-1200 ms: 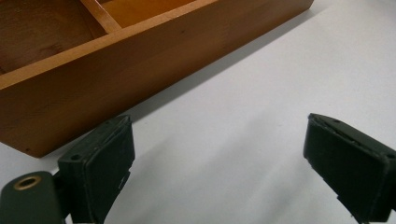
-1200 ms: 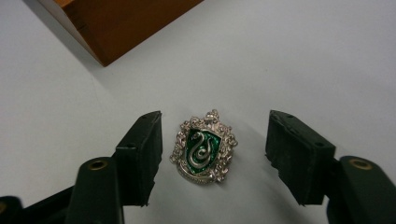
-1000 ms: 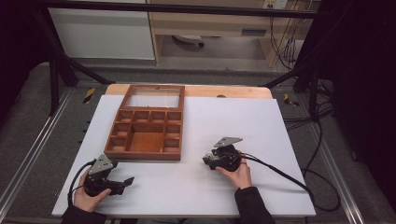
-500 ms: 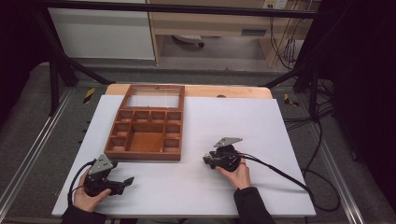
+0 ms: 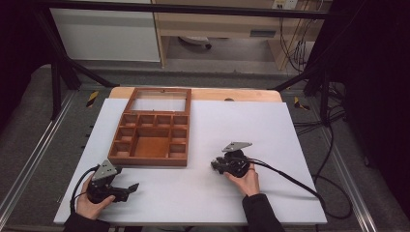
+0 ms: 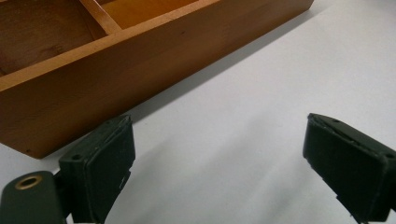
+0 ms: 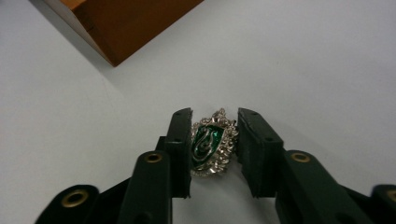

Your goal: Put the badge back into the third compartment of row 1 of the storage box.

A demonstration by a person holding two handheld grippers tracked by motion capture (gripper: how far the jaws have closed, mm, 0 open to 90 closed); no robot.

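- Between the black jaws of your right gripper (image 7: 214, 149) sits a small badge (image 7: 211, 143); the jaws are drawn in close on both its sides, pinching it just above the white table (image 7: 303, 60).
- The badge is a silver shield with a green enamel centre and a pale curled figure on it, ringed by an ornate silver edge.
- From above, your right gripper (image 5: 216, 166) rests low on the table in your right hand (image 5: 245, 180), just past the near right corner of the wooden tray (image 5: 151, 158).
- Your left gripper (image 6: 219, 163) is spread wide and holds nothing; only bare table lies between its jaws.
- It sits near the tray's front wall (image 6: 140, 70), in your left hand (image 5: 89, 205) at the table's near left.
- The tray is brown wood, split into small compartments around one larger one.
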